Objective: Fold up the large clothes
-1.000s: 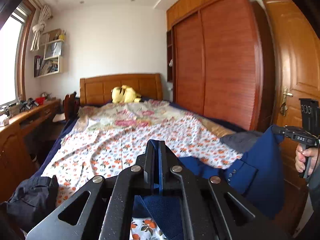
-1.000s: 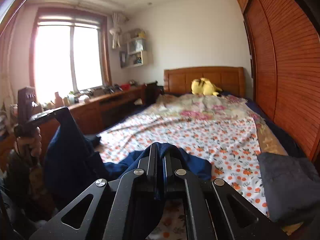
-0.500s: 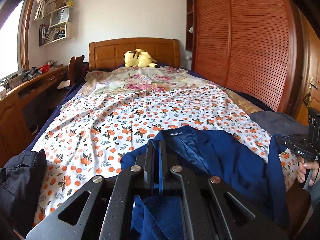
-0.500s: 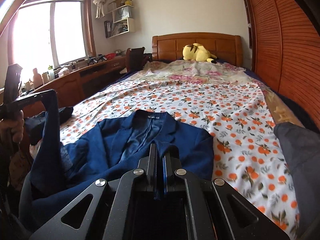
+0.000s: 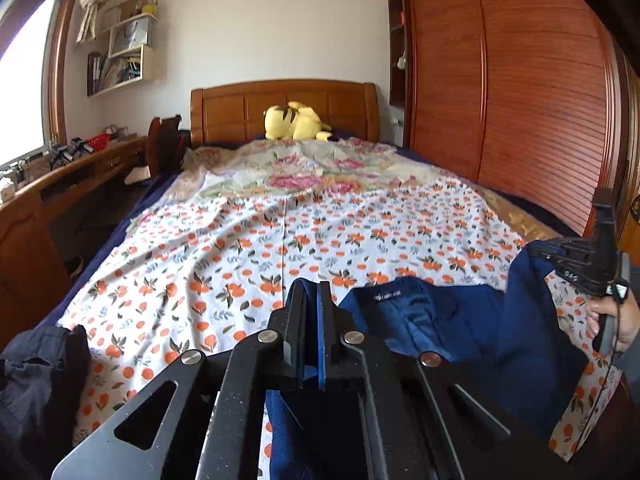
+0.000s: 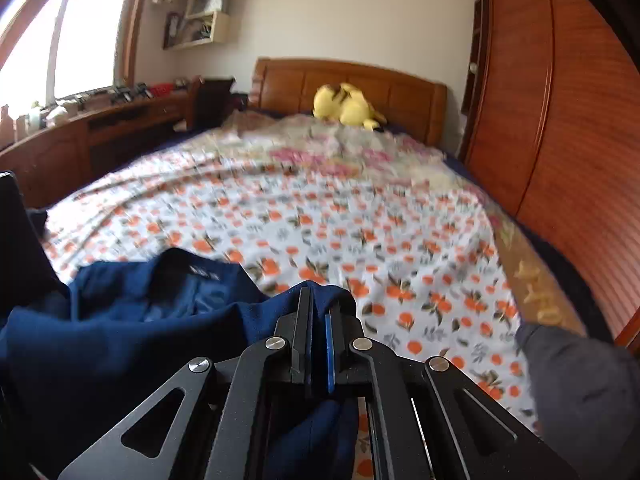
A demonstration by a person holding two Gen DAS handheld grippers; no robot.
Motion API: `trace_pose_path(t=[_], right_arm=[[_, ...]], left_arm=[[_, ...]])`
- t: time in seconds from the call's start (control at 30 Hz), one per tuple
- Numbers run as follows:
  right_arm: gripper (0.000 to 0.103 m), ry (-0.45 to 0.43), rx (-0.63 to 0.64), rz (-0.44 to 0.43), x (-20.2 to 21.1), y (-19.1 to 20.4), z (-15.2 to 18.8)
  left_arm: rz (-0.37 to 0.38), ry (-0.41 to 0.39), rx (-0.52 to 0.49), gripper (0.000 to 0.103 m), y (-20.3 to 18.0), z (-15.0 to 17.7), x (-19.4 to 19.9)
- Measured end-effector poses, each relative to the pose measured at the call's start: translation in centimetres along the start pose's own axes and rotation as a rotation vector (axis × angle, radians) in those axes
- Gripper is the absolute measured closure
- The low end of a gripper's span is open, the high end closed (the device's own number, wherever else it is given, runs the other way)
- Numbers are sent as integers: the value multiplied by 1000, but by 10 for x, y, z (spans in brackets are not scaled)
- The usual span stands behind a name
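Left wrist view: left hand-held gripper sits bottom centre, level, aimed up the bed toward the headboard. Fingers pinched together on a fold of the navy jacket; blue cloth shows in the slit between them. Right hand-held gripper is at the right edge, also clamped on jacket fabric, with the person's hand below it on the grip. Versus 0.5 s ago: camera is lower and further back, jacket has slid toward the bottom edge of the frame, and more bare floral sheet shows above it. Jacket lies lower right on the bed, inside up, collar and label pointing at the headboard; its long axis runs up-frame, with the hem end hidden under the gripper. Dark clothes bottom left, yellow plush by the headboard.

Right wrist view: motion-blurred. Right hand-held gripper bottom centre, closed on navy cloth that bunches over its tips. Jacket fills lower left, collar up-frame. Grey garment lower right. Left gripper is only a dark shape at the left edge, state unreadable here.
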State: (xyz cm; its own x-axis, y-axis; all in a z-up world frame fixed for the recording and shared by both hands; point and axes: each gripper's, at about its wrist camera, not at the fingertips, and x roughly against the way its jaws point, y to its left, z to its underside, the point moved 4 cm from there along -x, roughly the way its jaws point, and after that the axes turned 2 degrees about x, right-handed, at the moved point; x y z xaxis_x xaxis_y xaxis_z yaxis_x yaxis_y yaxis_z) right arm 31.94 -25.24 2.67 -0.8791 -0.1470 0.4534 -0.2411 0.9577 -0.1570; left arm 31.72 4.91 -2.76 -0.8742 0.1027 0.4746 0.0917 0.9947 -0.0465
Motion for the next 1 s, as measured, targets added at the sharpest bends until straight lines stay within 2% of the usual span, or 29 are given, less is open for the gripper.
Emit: trace_pose_path(t=[0.23, 0.37, 0.47, 0.5, 0.53, 0.6, 0.7, 0.8, 0.87, 0.93, 1.0], right_arm=[[99, 121, -54, -18, -54, 6, 20], [99, 118, -45, -7, -41, 9, 14], [94, 114, -48, -1, -26, 14, 10], [91, 115, -44, 9, -29, 13, 12], [89, 111, -35, 16, -22, 17, 10], [84, 91, 0, 19, -10, 27, 8], [73, 58, 43, 16, 7, 46, -1], [65, 39, 60, -28, 17, 69, -11], [63, 25, 76, -62, 24, 91, -19], [62, 21, 99, -102, 29, 115, -25], [61, 22, 122, -145, 32, 138, -29]], left_arm=[[-7, 44, 1, 98, 9, 21, -25], [2, 36, 11, 98, 17, 28, -28], [-17, 23, 20, 97, 28, 32, -23], [-11, 21, 28, 93, 33, 33, -22], [-11, 19, 32, 82, 36, 33, -21], [-10, 4, 44, 66, 45, 33, -17], [5, 5, 63, 65, 58, 35, -13], [14, 25, 61, 62, 69, 43, -12], [10, 39, 65, 52, 77, 51, -12], [-3, 50, 75, 35, 86, 59, -11], [-9, 57, 86, 32, 95, 65, -9]])
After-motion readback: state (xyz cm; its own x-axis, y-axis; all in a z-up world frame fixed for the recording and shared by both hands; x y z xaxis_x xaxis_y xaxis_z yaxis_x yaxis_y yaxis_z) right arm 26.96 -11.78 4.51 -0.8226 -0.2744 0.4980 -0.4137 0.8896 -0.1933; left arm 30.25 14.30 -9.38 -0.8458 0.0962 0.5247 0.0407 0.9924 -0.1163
